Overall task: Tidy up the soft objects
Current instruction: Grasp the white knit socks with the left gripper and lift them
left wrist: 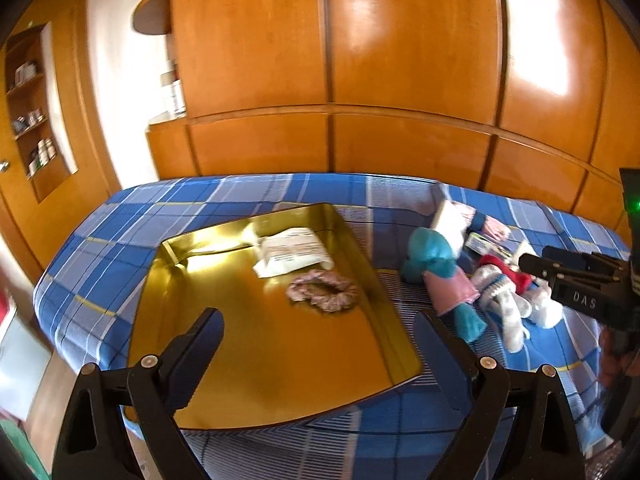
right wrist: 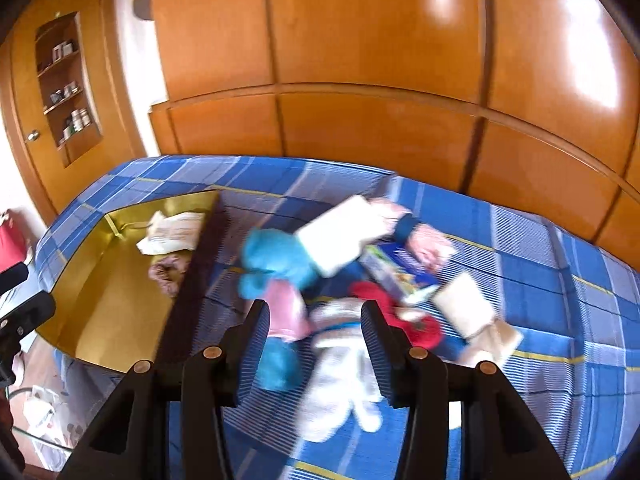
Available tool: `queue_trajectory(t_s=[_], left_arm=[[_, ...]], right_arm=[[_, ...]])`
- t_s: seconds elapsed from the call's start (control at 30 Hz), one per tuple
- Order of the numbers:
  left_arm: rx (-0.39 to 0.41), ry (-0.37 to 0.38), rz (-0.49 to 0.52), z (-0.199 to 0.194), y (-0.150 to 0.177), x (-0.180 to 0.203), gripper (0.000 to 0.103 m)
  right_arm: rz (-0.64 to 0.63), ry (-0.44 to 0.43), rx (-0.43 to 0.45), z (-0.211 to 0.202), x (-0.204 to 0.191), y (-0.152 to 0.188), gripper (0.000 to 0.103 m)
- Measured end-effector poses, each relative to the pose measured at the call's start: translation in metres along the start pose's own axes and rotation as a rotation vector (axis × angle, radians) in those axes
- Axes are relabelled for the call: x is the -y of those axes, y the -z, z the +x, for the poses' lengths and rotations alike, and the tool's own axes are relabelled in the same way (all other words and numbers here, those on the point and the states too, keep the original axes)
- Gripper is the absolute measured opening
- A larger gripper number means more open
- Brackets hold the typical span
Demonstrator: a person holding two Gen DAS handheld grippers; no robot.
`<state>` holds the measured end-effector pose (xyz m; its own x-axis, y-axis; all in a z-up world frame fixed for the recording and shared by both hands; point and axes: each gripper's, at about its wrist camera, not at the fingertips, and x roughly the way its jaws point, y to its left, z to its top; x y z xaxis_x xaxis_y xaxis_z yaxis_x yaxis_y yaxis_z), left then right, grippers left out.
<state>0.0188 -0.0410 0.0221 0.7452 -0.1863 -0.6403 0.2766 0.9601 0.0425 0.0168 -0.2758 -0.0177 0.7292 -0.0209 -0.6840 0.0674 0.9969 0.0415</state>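
Note:
A gold metal tray (left wrist: 248, 344) lies on the blue plaid bed (left wrist: 104, 240). In it are a white packet (left wrist: 292, 256) and a pink scrunchie (left wrist: 324, 291). My left gripper (left wrist: 320, 340) is open and empty above the tray's near half. To the right lies a pile of soft things: a blue and pink plush toy (right wrist: 276, 280), a white plush toy (right wrist: 340, 364), a red item (right wrist: 420, 326). My right gripper (right wrist: 314, 338) is open, its fingers on either side of the white plush toy and above it. It also shows in the left wrist view (left wrist: 536, 264).
A small printed box (right wrist: 400, 272), a white block (right wrist: 344, 232) and beige pads (right wrist: 468, 308) lie in the pile. Wooden wardrobe doors (left wrist: 360, 60) stand behind the bed. A shelf niche with bottles (left wrist: 32, 120) is at the left. The bed edge drops off at the left.

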Motion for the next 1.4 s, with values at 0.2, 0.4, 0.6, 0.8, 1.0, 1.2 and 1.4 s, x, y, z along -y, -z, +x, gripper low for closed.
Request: queue_trajectory(t_s=[0.2, 0.4, 0.6, 0.8, 1.0, 1.2, 1.4], left_arm=[[-0.008, 0.045, 0.064, 0.004, -0.003, 0.031, 0.096], [-0.023, 0.116, 0.11, 0.008, -0.004, 0.058, 0.096], [-0.067, 0.194, 0.123, 0.018, -0.005, 0.082, 0.096], [-0.14, 0.277, 0.159, 0.037, -0.006, 0.116, 0.095], [-0.19, 0.335, 0.216, 0.07, -0.01, 0.154, 0.081], [-0.262, 0.361, 0.209, 0.11, -0.014, 0.181, 0.07], [-0.318, 0.326, 0.18, 0.143, -0.012, 0.193, 0.07]], right_arm=[[0.048, 0.071, 0.006, -0.009, 0.041, 0.005, 0.048], [0.14, 0.145, 0.013, -0.015, 0.089, 0.013, 0.048], [0.332, 0.201, 0.002, -0.014, 0.14, 0.029, 0.054], [0.451, 0.177, -0.058, -0.006, 0.164, 0.039, 0.054], [0.474, 0.15, -0.053, -0.009, 0.164, 0.037, 0.054], [0.478, 0.135, -0.042, -0.011, 0.165, 0.034, 0.054], [0.503, 0.126, -0.031, -0.013, 0.17, 0.033, 0.054]])
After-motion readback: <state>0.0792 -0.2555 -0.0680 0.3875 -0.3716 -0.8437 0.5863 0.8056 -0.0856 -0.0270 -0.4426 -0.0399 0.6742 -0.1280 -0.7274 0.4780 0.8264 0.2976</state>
